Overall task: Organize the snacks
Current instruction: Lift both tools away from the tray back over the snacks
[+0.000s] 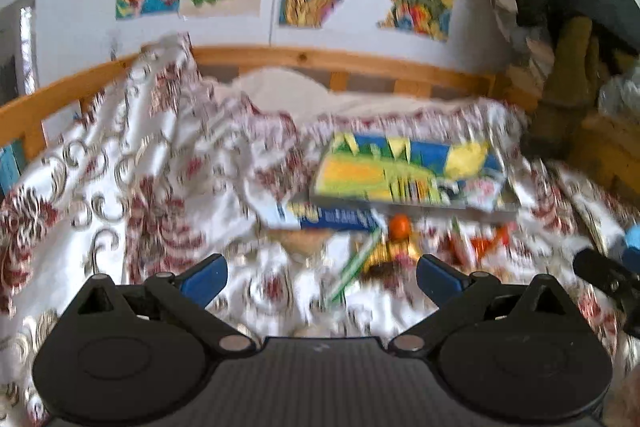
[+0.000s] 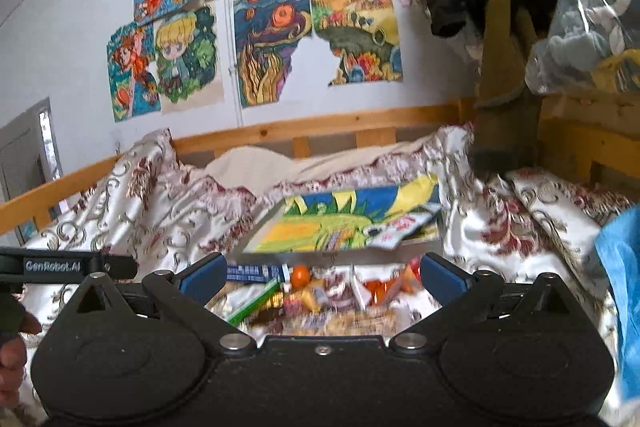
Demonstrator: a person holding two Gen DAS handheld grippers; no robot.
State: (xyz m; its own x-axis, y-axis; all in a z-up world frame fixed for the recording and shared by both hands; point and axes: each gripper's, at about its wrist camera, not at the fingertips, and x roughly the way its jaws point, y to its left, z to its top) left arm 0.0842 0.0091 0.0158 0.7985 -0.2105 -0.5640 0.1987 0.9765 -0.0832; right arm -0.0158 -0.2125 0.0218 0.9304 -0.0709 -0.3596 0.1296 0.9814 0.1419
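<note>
Left hand-held gripper (image 1: pixel 320 277): jaws spread wide, grasping nothing, low over the bed.
Right hand-held gripper (image 2: pixel 320 277): likewise released and empty.
Bed (image 1: pixel 120 167): rumpled floral cover under both grippers.
Picture board (image 1: pixel 408 171): flat, just beyond the snacks.
Snacks (image 2: pixel 316 295): loose heap straight ahead between the right fingertips; blurred.
Orange ball (image 1: pixel 399 226): at the heap's far edge.
Advice: steady first, single out one packet, close on its edge, avoid pinching the cover.
</note>
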